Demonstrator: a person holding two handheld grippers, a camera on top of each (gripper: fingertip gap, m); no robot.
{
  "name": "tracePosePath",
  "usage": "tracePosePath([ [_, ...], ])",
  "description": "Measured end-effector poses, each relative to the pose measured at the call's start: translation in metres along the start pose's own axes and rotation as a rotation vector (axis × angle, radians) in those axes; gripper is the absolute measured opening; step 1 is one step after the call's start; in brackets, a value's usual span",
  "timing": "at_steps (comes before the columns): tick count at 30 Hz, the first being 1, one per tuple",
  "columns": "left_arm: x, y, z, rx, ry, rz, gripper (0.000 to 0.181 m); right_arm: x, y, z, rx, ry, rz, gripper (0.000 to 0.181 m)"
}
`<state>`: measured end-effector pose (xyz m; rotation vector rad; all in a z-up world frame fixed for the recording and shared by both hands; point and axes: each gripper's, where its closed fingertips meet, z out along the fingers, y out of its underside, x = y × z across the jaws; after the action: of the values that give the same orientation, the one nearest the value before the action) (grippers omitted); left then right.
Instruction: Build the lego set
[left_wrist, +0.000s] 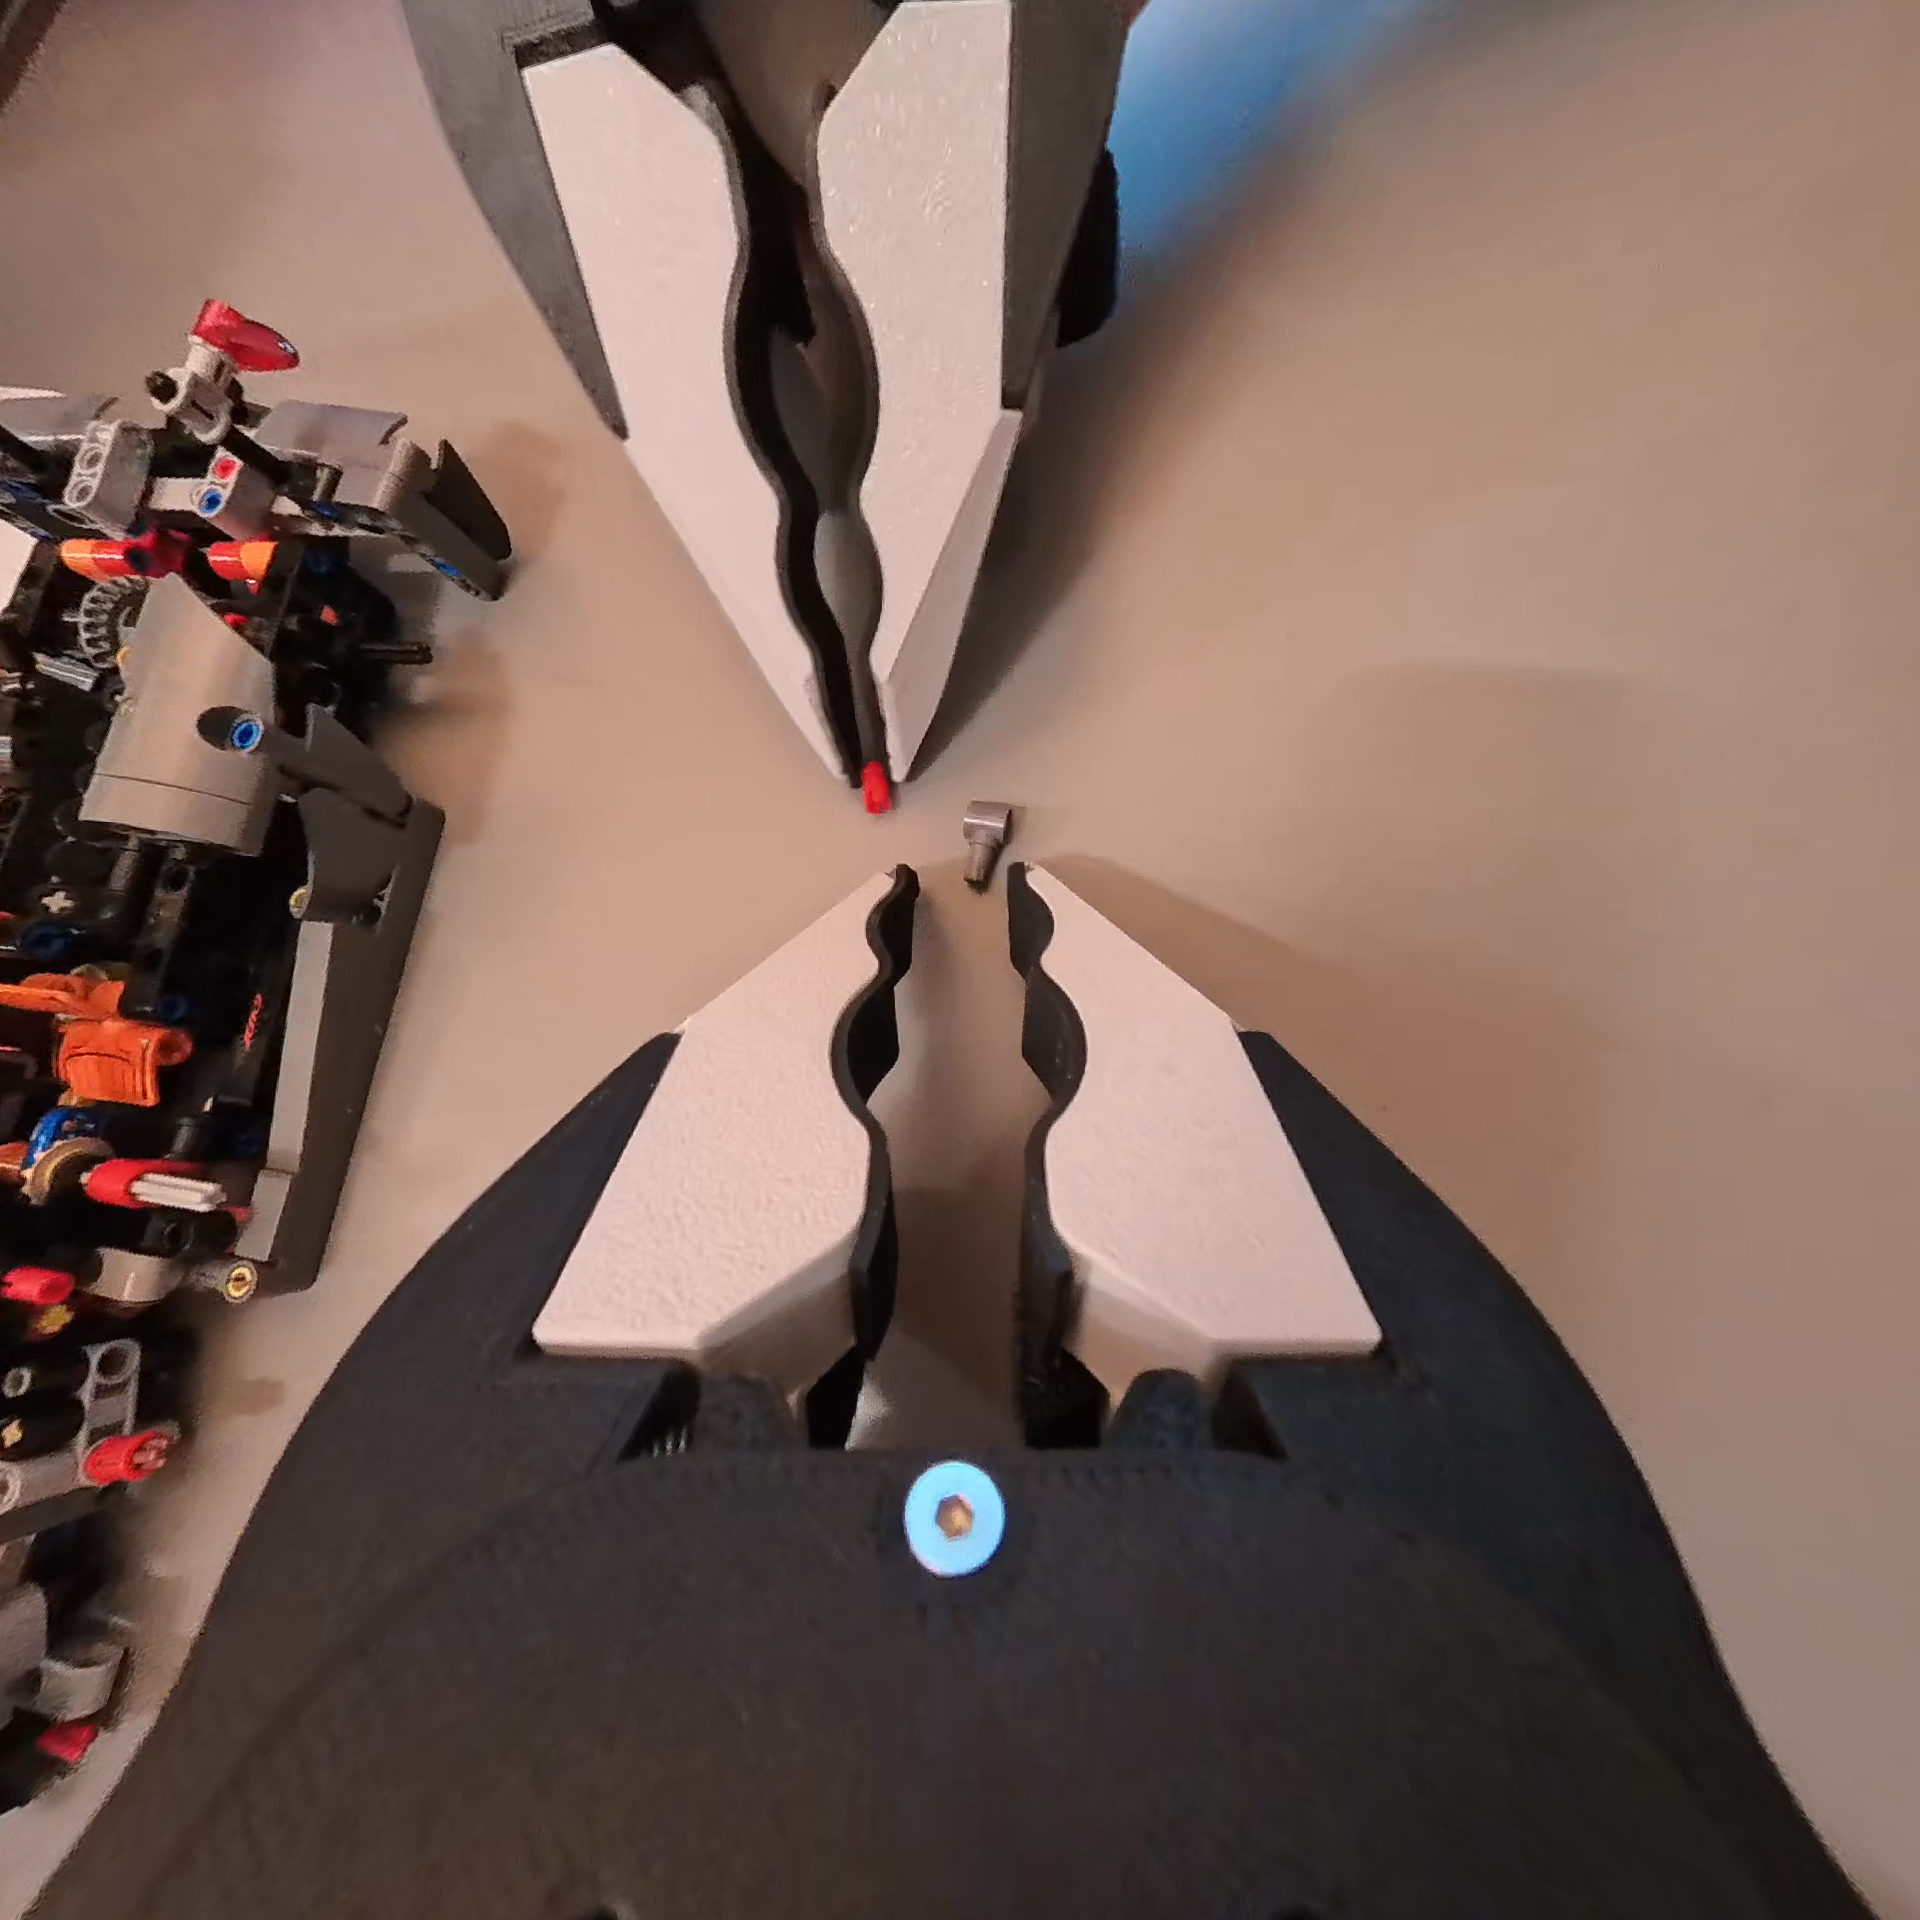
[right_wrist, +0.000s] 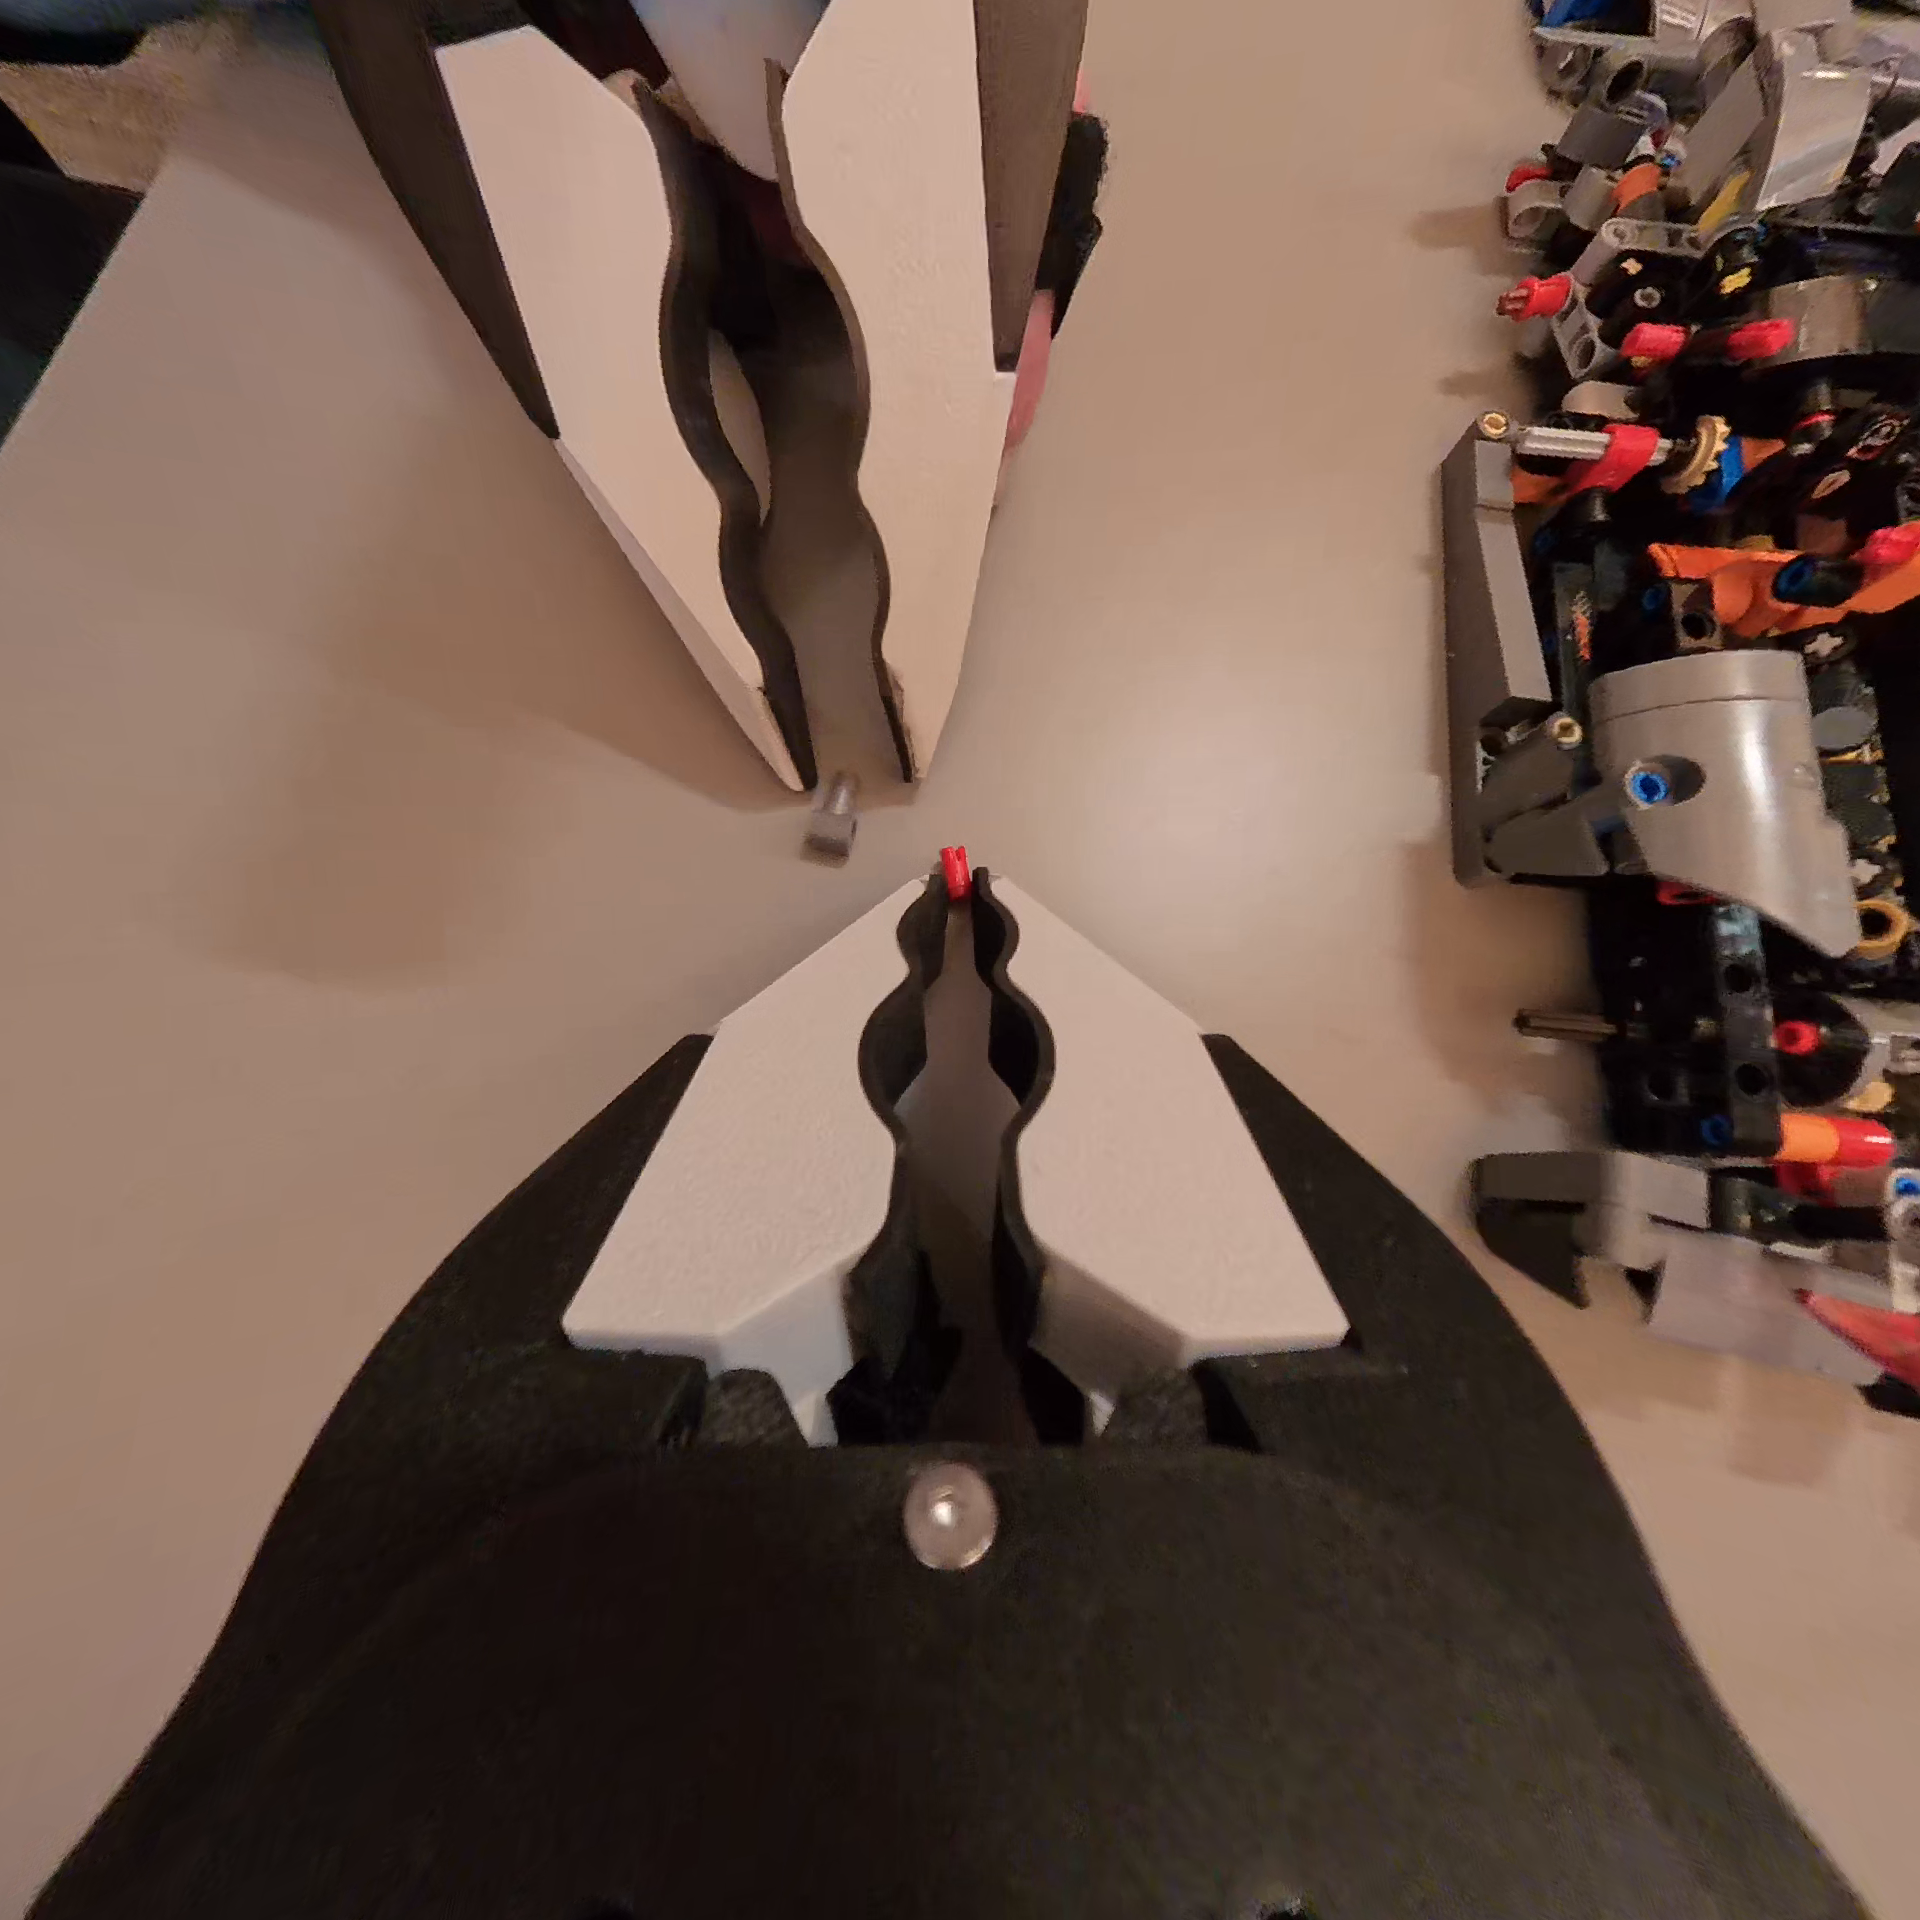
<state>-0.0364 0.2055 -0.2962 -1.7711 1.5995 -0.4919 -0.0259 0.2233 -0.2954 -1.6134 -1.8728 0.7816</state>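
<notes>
My left gripper (left_wrist: 963, 871) is open and empty, its tips just short of a small grey connector piece (left_wrist: 980, 837) that lies on the beige table. The same grey piece (right_wrist: 832, 817) shows in the right wrist view, at the tips of the left gripper (right_wrist: 850, 781) coming in from the top. My right gripper (right_wrist: 956, 881) is shut on a small red pin (right_wrist: 954, 871), whose end pokes out past the fingertips. In the left wrist view the right gripper (left_wrist: 873, 777) points toward me with the red pin (left_wrist: 876, 787) at its tip, a little left of the grey piece.
A large partly built lego vehicle (left_wrist: 177, 790) in grey, black, orange and red lies along the left edge of the left wrist view, and along the right edge of the right wrist view (right_wrist: 1714, 748). The beige table (left_wrist: 1455, 727) stretches around both grippers. My left and right fingertips are right by each other.
</notes>
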Motion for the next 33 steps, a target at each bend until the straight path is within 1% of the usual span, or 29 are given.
tracePosePath([
  [2, 0.002, 0.000, 0.000, 0.002, 0.009, 0.001, 0.014, -0.004, 0.001, -0.002, -0.004, 0.011, 0.002, 0.003],
  [5, -0.004, 0.000, 0.002, -0.014, -0.021, 0.006, 0.009, -0.011, 0.001, -0.002, 0.001, 0.005, 0.006, 0.003],
  [11, -0.017, -0.002, 0.005, -0.035, -0.076, 0.012, 0.009, -0.015, 0.000, -0.001, 0.010, 0.003, -0.010, 0.003],
  [16, -0.004, -0.002, 0.000, -0.012, -0.046, -0.024, 0.010, -0.016, 0.001, -0.002, 0.010, 0.006, -0.022, 0.003],
  [20, 0.003, -0.005, 0.003, -0.017, -0.059, -0.024, 0.010, -0.018, 0.000, 0.000, 0.000, 0.009, -0.029, 0.003],
  [24, 0.001, -0.005, 0.006, -0.023, -0.100, -0.029, 0.007, -0.019, 0.000, 0.000, -0.005, 0.013, -0.031, 0.003],
  [30, 0.001, -0.005, 0.007, -0.030, -0.106, -0.031, 0.006, -0.020, -0.002, 0.001, 0.002, 0.009, -0.027, 0.003],
  [33, 0.001, -0.006, 0.007, -0.035, -0.131, -0.014, 0.006, -0.019, -0.001, 0.001, -0.005, 0.016, -0.028, 0.003],
])
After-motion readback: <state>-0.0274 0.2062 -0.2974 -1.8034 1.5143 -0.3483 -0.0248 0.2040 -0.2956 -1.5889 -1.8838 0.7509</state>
